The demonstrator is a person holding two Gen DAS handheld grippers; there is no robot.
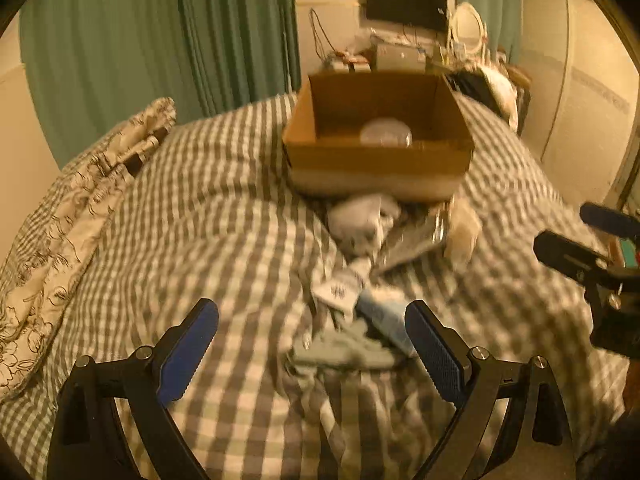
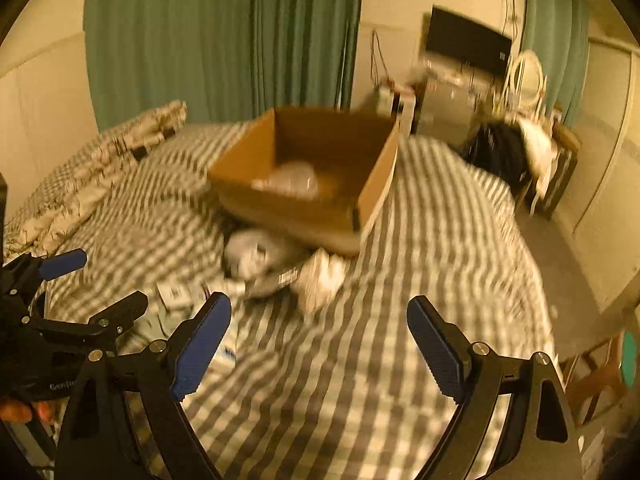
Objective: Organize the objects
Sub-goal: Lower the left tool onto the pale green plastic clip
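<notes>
Small objects (image 1: 360,280) heaped below centre on the checked bed may scatter; both grippers, left (image 1: 312,344) and right (image 2: 320,344), gape empty.

— We note both views are smeared; the heap of small things (image 1: 372,248) before the cardboard box (image 1: 376,160) blurs together, so we cannot name each piece.

— Agreed. We see only the top of a pale round thing (image 1: 386,133) behind the box's near wall, and the right gripper (image 1: 600,248) is cut off by the left view's edge.
</notes>
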